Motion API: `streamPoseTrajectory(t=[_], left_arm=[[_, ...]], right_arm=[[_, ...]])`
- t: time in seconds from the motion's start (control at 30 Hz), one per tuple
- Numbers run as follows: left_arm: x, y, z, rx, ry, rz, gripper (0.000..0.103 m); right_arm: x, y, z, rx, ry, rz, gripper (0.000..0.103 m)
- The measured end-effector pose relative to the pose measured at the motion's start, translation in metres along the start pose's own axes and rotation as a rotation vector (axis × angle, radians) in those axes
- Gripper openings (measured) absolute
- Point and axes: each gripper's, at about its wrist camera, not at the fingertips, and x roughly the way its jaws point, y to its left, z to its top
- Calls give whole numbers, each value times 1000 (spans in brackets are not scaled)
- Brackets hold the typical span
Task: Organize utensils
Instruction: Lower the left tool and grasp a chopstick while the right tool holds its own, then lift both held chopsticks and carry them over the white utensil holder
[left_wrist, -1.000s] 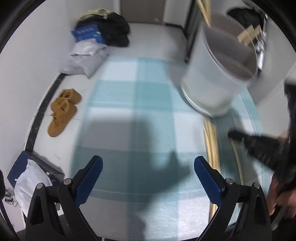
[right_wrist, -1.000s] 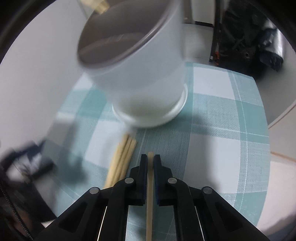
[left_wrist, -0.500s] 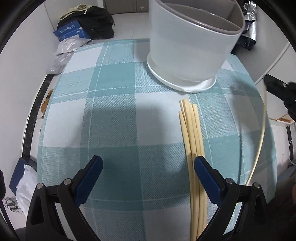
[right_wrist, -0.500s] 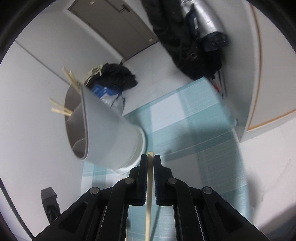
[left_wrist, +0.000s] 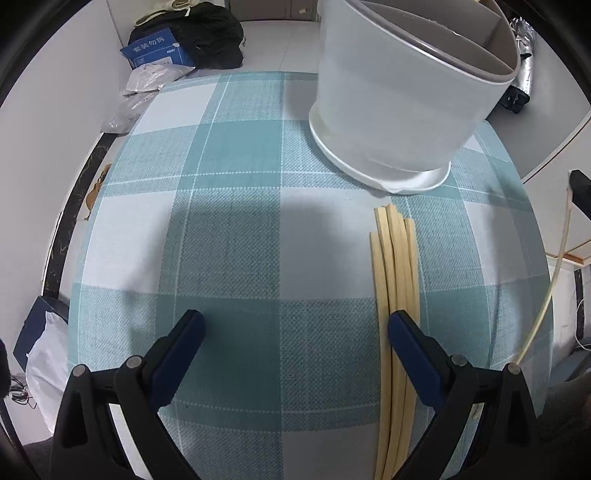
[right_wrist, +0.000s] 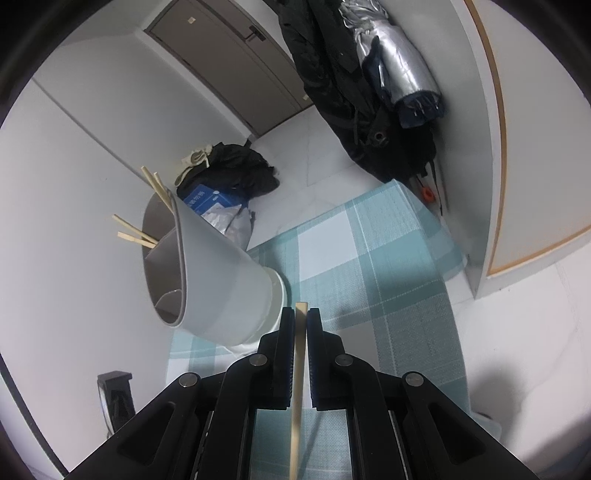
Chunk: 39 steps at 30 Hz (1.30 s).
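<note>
A white utensil holder (left_wrist: 402, 92) stands at the far right of the checked tablecloth (left_wrist: 229, 229); in the right wrist view the holder (right_wrist: 218, 280) has several chopsticks (right_wrist: 155, 192) sticking out of it. A bundle of pale chopsticks (left_wrist: 393, 280) lies on the cloth in front of it. My left gripper (left_wrist: 295, 332) is open above the cloth, its right finger over the bundle. My right gripper (right_wrist: 301, 314) is shut on one chopstick (right_wrist: 298, 369), lifted off the table to the right of the holder. That chopstick (left_wrist: 554, 280) and the gripper tip (left_wrist: 581, 192) show at the right edge of the left wrist view.
Dark clothes and a blue box (left_wrist: 159, 48) lie on the floor beyond the table. Coats and a silver bundle (right_wrist: 399, 66) hang by the wall at the right. A box with a white bag (left_wrist: 40, 343) sits on the floor at the left.
My right gripper has lifted its chopstick off the cloth and tilted up beside the holder. My left gripper has swung over the table toward the chopstick bundle.
</note>
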Motion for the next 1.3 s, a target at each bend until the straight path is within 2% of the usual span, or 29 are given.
streamPoseTrajectory(t=[0.07, 0.37, 0.47, 0.57, 0.63, 0.67, 0.7, 0.73, 0.87, 1.07, 1.3], left_arm=[[1, -5, 1, 26, 3, 33, 98], [6, -2, 17, 42, 33, 25, 94], [6, -5, 24, 57, 32, 15, 80], [4, -10, 28, 58, 32, 9, 58], [3, -16, 28, 74, 30, 4, 32], [0, -22, 26, 87, 34, -6, 25], [0, -28, 25, 102, 42, -13, 11], [0, -31, 26, 111, 48, -13, 2], [1, -43, 26, 137, 49, 18, 1], [-14, -36, 28, 136, 1, -20, 1], [-75, -27, 16, 125, -165, -78, 1]], right_arm=[[2, 1, 0, -14, -4, -2, 6], [-4, 9, -3, -61, -15, 8, 6], [-5, 10, -4, -67, -10, 13, 6], [-6, 10, -3, -67, -13, 20, 6], [-8, 9, -2, -61, -16, 25, 6], [-8, 9, -2, -59, -16, 28, 6], [-8, 10, -1, -59, -16, 31, 6], [-8, 10, -1, -63, -17, 32, 6], [-8, 15, -2, -86, -18, 28, 6], [-12, 24, -7, -125, -28, 26, 6], [-25, 44, -17, -196, -76, 54, 6]])
